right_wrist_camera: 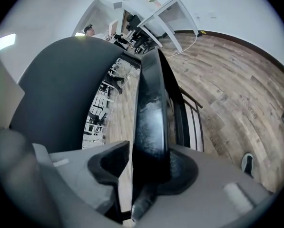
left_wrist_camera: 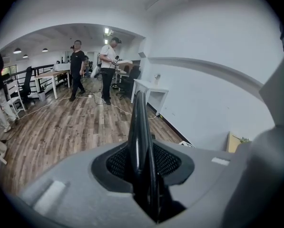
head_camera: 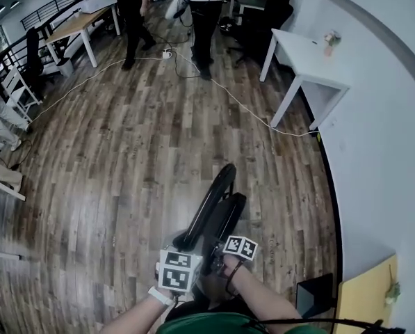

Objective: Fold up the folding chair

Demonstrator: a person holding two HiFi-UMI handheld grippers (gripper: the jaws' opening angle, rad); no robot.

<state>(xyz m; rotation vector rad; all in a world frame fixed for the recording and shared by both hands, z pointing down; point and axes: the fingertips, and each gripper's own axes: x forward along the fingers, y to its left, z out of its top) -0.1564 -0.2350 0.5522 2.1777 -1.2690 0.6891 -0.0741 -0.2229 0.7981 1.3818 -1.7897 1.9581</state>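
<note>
In the head view the black folding chair [head_camera: 214, 204] stands nearly flat, edge-on, on the wood floor just in front of me. My left gripper [head_camera: 188, 242] holds its near edge from the left. Its view shows a thin black chair tube [left_wrist_camera: 139, 127] running up between the pads of the left gripper [left_wrist_camera: 144, 177], which press on it. My right gripper [head_camera: 221, 234] is on the chair from the right. A broad black chair panel [right_wrist_camera: 150, 108] is pinched in the right gripper [right_wrist_camera: 146, 172], and the rest of the chair is hidden behind it.
A white table [head_camera: 308, 54] stands at the right wall, with a white cable [head_camera: 242, 106] trailing across the floor. Two people [head_camera: 204, 16] stand at the far end near desks [head_camera: 75, 26]. A yellow board [head_camera: 367, 298] and a black box [head_camera: 315, 294] sit close by at the right.
</note>
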